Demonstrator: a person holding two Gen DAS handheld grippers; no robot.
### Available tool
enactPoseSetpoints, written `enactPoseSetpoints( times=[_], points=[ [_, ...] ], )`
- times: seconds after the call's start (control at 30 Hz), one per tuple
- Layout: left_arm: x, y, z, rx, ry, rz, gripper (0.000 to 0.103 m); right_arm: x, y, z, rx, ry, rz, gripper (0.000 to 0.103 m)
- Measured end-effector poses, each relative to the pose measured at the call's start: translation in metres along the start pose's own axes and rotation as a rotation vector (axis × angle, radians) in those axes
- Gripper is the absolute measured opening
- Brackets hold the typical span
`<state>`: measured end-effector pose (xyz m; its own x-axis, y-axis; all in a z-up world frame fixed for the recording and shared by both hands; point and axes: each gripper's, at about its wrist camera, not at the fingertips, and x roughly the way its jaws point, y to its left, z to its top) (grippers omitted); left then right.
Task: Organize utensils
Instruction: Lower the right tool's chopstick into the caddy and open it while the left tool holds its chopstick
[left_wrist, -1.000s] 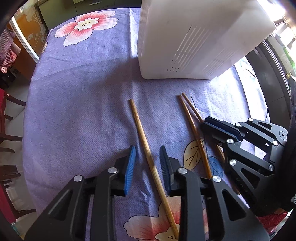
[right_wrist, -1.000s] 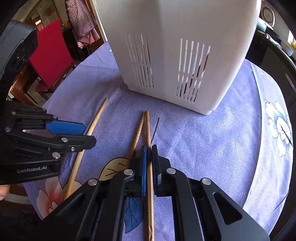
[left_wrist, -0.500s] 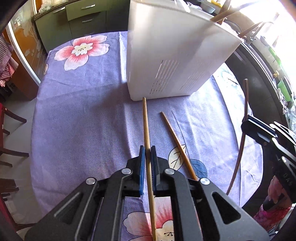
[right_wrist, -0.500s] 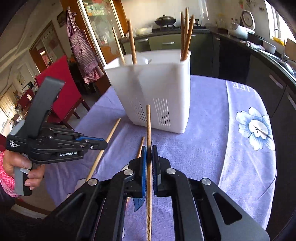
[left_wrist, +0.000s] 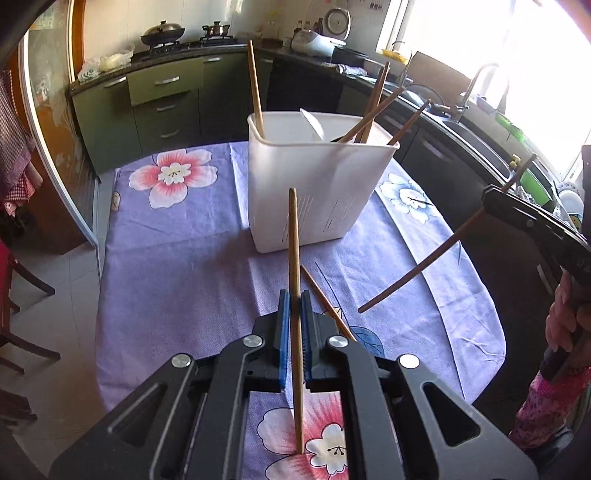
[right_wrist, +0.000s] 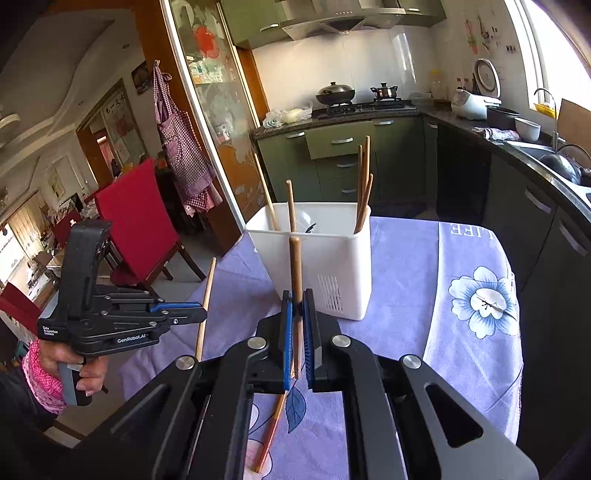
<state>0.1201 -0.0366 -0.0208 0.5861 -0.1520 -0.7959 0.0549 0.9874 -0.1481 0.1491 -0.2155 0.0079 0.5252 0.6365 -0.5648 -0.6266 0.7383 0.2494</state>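
Wooden chopsticks are clamped one apiece: the light chopstick (left_wrist: 294, 266) in the left gripper (left_wrist: 294, 325), the darker chopstick (right_wrist: 295, 291) in the right gripper (right_wrist: 296, 332), both aimed toward the white holder (left_wrist: 314, 192) at twelve o'clock, presumably for dropping in. One loose chopstick (left_wrist: 327, 304) is left on the tablecloth (left_wrist: 177, 266).

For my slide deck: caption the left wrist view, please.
Left gripper clamps a pale wooden chopstick, raised toward the white plastic utensil holder on a purple floral tablecloth.

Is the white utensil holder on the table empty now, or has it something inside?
Not empty: the white utensil holder has several chopsticks standing inside, their ends rising above its rim.
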Motion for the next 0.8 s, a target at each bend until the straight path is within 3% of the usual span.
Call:
enactPoseSetpoints(
  times=[0.43,0.8],
  points=[
    [-0.028,0.003,0.003,0.026,-0.074,-0.021,0.006,-0.019,0.017,0.061,-0.035,-0.069,-0.010,0.006],
    [-0.048,0.004,0.016,0.032,-0.115,-0.050,0.006,-0.047,0.018,0.149,-0.026,-0.206,-0.047,0.006]
  ],
)
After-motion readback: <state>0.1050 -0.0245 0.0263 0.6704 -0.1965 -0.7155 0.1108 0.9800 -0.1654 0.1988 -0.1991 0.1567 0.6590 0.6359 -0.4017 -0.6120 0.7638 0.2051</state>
